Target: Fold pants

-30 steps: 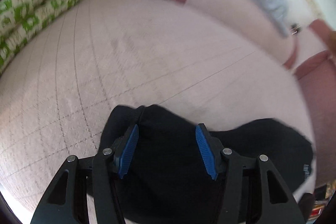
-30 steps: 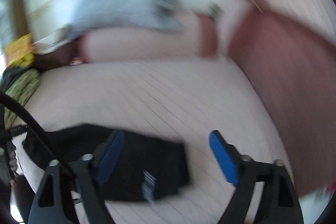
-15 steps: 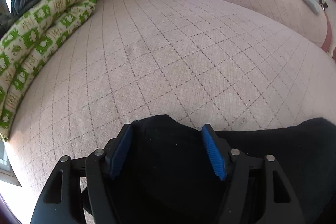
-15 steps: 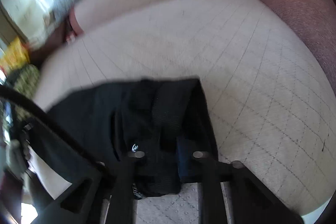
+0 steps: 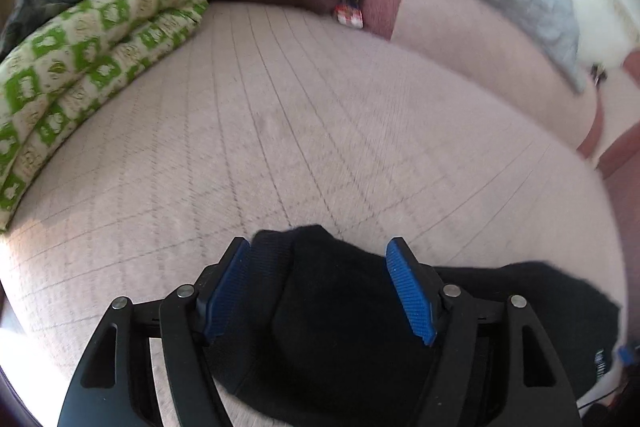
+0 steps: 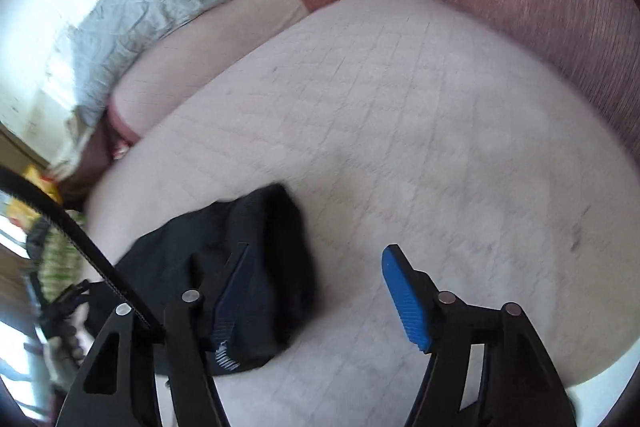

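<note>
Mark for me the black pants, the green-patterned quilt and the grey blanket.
black pants (image 5: 344, 311): left wrist view, on the bunched cloth between the fingers.
green-patterned quilt (image 5: 80, 67): left wrist view, on the top fold of the roll.
grey blanket (image 6: 152, 3): right wrist view, on the middle of the draped cloth.

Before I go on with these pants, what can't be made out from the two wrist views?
- Black pants, left wrist view: near edge hidden by the left claw and cut off by the frame, so fold layers are unclear.
- Black pants, right wrist view: motion blur; the white logo is unreadable.
- Small red-and-white item at the cushion's back: too small to identify.
</note>
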A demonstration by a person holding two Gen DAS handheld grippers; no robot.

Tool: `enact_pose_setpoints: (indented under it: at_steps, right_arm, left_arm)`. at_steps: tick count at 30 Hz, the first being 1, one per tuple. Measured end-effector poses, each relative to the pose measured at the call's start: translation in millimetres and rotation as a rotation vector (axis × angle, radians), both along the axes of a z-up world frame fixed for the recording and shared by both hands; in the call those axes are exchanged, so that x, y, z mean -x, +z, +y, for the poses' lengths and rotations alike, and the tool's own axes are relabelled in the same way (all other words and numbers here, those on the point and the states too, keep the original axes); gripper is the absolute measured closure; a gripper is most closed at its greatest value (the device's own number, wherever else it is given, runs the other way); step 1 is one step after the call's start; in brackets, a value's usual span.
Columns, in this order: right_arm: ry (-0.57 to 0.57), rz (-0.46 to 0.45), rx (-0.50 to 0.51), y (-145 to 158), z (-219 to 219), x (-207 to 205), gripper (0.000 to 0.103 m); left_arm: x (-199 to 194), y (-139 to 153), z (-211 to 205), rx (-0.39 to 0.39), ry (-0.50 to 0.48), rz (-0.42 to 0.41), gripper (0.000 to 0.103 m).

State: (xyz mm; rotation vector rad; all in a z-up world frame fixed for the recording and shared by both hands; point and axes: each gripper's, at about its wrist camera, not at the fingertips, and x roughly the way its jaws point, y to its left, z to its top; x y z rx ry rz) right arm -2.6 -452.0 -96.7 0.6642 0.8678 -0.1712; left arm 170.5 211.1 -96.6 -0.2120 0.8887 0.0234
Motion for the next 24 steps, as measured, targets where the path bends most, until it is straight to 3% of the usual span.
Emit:
enact_pose_setpoints:
  at_steps: [5,7,8,9,13,18,19,21,23,24]
  right_arm:
    - [0.052,0.086,0.008,-31,30,-28,0.031]
    - [0.089,0.077,0.043,-27,45,-33,0.074]
    - [0.091,0.065,0.003,-23,46,-35,0.084]
    - [0.080,0.054,0.007,-17,46,-34,0.086]
    - [0.050,0.024,-0.007,-4,31,-25,0.088]
    - [-0.045,0.059,0.068,8,6,-8,0.088]
    - [-0.064,0.072,0.091,7,3,-4,0.086]
    - [-0.091,0.135,0.198,10,1,-3,0.066]
    - [-0.134,0.135,0.310,30,4,8,0.066]
    - [-0.147,0.119,0.332,39,4,16,0.060]
  left_arm:
    - [36,26,18,0.054,0.038,-0.056,0.033]
    - [46,29,25,0.045,0.054,-0.056,0.033]
    - [50,29,27,0.042,0.063,-0.052,0.033]
    - [53,28,29,0.042,0.071,-0.043,0.033]
    - [64,17,31,0.057,0.102,-0.012,0.033]
    - [74,6,27,0.101,0.105,0.008,0.033]
    - [75,4,25,0.106,0.104,0.012,0.033]
    - [76,-2,25,0.126,0.103,0.021,0.033]
    - [74,-9,24,0.175,0.097,0.033,0.033]
    - [73,-13,23,0.200,0.089,0.041,0.033]
